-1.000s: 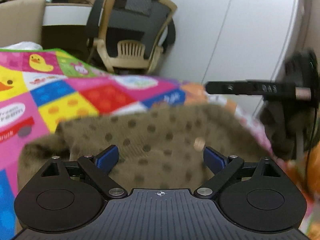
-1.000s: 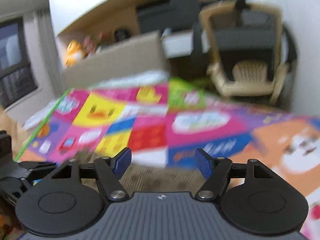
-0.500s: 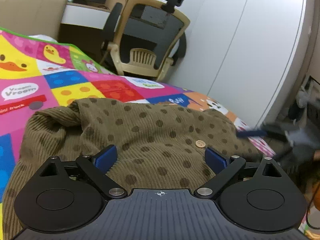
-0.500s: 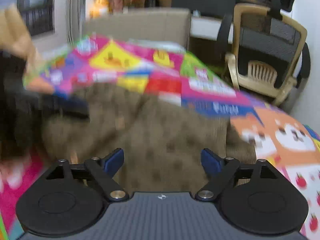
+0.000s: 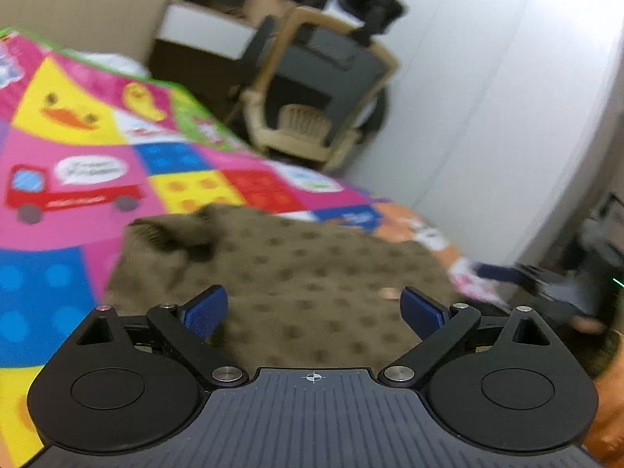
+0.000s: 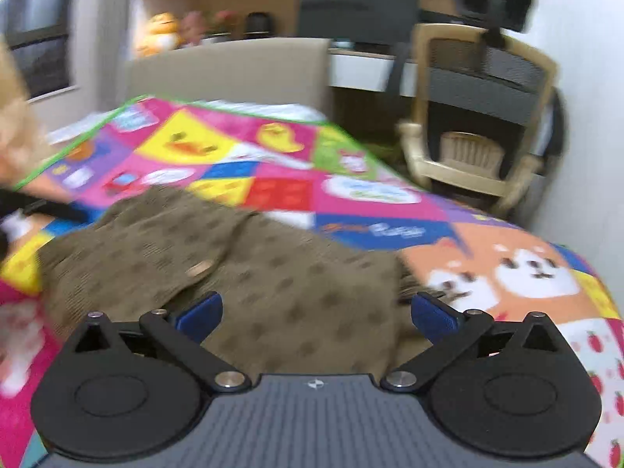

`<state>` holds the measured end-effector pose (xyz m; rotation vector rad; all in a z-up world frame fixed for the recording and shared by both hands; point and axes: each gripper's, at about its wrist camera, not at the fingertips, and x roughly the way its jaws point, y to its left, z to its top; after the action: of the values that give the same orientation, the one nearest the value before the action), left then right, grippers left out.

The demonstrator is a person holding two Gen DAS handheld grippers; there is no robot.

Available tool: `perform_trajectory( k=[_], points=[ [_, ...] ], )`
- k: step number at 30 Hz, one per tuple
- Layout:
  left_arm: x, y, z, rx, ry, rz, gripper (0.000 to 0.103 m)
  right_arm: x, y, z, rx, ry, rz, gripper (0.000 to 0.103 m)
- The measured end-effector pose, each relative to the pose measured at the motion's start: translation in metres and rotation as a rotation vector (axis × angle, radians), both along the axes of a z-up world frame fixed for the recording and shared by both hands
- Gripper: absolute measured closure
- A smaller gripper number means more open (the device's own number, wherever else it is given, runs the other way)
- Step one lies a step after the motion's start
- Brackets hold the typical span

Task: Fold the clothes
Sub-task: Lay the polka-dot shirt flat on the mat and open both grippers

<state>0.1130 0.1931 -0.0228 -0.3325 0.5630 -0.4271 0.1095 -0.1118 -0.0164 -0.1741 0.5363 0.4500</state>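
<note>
1. Left wrist view: left gripper (image 5: pixel 314 308) is hovering wide open and holding nothing; brown dotted garment (image 5: pixel 296 273) is lying just ahead beneath it on the play mat (image 5: pixel 78 195).
2. Right wrist view: right gripper (image 6: pixel 316 314) is also gaping empty; garment (image 6: pixel 234 265) is stretching ahead and leftward, its right edge nearest this claw.

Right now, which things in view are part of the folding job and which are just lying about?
Part of the job:
brown dotted garment
left gripper, open
right gripper, open
play mat it lies on

Just lying about:
office chair
headboard
stuffed toys on the shelf
</note>
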Motion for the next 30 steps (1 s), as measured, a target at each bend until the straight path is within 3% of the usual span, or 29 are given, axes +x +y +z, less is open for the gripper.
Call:
perform_trajectory(
  k=[4,6,9,12,14,19,21,24,27,30],
  points=[
    [-0.003,-0.033,-0.003,0.007,-0.014,-0.114,0.003,0.029,0.007,-0.022,-0.034,0.086,-0.083,0.000],
    [0.003,-0.041,-0.015,0.031,0.036,-0.109,0.003,0.036,0.011,-0.035,-0.055,0.125,-0.086,0.000],
    [0.013,-0.038,-0.035,0.022,0.126,-0.057,0.002,0.039,0.006,-0.040,-0.010,0.173,-0.080,0.000],
    [0.013,-0.038,-0.036,0.021,0.118,-0.061,0.002,0.042,0.002,-0.036,0.008,0.225,-0.077,0.000],
    [0.012,-0.038,-0.039,0.021,0.111,-0.062,0.002,0.033,0.004,-0.027,0.028,0.199,-0.070,0.000],
    [0.006,-0.040,-0.043,0.041,0.088,-0.068,0.000,-0.002,0.023,-0.012,0.127,0.134,0.078,0.000],
    [0.006,-0.040,-0.041,0.046,0.086,-0.072,0.000,-0.008,0.037,-0.021,0.091,0.162,0.116,0.000],
    [0.003,-0.036,-0.038,0.043,0.098,-0.090,0.000,-0.018,0.060,-0.044,-0.044,0.148,0.113,0.000],
    [-0.003,-0.020,-0.030,-0.006,0.130,-0.047,0.000,-0.019,0.062,-0.045,-0.048,0.141,0.117,0.000],
    [-0.019,0.007,-0.016,-0.026,0.086,0.077,0.000,-0.015,0.056,-0.047,-0.013,0.161,0.117,0.000]
  ],
)
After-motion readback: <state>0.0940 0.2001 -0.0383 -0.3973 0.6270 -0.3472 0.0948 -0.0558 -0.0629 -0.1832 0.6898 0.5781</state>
